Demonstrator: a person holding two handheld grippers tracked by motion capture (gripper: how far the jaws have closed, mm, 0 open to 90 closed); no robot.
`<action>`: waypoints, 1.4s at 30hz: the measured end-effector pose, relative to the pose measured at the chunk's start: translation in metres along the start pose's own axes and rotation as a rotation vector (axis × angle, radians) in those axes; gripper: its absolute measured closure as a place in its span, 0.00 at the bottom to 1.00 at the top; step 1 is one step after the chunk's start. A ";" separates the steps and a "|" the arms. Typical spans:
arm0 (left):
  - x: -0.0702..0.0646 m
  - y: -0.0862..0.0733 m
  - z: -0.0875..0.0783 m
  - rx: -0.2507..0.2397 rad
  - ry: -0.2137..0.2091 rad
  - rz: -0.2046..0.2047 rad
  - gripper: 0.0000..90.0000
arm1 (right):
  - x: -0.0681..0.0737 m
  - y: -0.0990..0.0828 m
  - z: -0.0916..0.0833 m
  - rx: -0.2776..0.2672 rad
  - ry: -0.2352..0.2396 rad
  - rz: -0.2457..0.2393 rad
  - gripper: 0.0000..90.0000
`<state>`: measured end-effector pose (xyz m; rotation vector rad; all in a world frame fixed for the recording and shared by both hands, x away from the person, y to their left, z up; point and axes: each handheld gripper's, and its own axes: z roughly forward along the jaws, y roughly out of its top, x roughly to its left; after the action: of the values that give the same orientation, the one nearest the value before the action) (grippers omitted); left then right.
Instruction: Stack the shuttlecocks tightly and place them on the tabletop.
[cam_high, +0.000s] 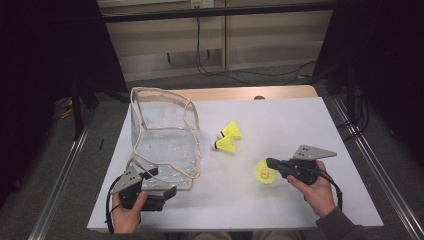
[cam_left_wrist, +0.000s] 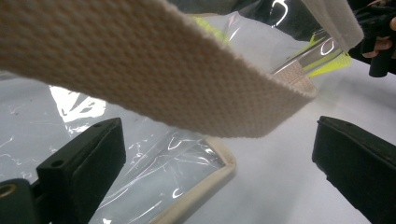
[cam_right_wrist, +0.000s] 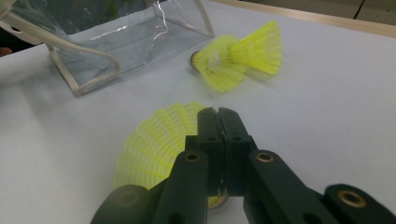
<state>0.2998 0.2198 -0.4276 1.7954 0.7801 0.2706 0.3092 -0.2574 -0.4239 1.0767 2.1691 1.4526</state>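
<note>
Shuttlecock (cam_high: 264, 172) near the desk's (cam_high: 300, 125) front-right corner is clamped in our right gripper (cam_right_wrist: 218, 122), fingers together on its skirt. We lift gently, carry it over the bag (cam_high: 162, 135) mouth; left gripper (cam_high: 159, 182) fingers apart by the strap (cam_left_wrist: 154, 74).

From the high view I see the white bench (cam_high: 280, 130) brightly lit from overhead, its surroundings dark. Glare streaks the clear plastic bag (cam_high: 162, 142). In the left gripper view, the woven strap (cam_left_wrist: 154, 70) blurs close up; shadows stay soft.
</note>
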 end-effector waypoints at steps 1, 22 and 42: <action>0.000 0.000 0.000 0.001 0.000 0.000 0.03 | -0.002 0.000 -0.001 0.002 -0.011 -0.004 0.98; 0.000 0.000 0.000 0.004 0.004 0.003 0.03 | -0.023 -0.009 -0.010 0.026 -0.196 0.002 0.80; 0.000 0.001 0.000 0.006 0.004 0.009 0.03 | -0.027 -0.011 -0.015 0.028 -0.219 -0.008 1.00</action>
<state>0.3001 0.2196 -0.4271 1.8048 0.7766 0.2781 0.3132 -0.2894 -0.4312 1.1760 2.0421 1.2405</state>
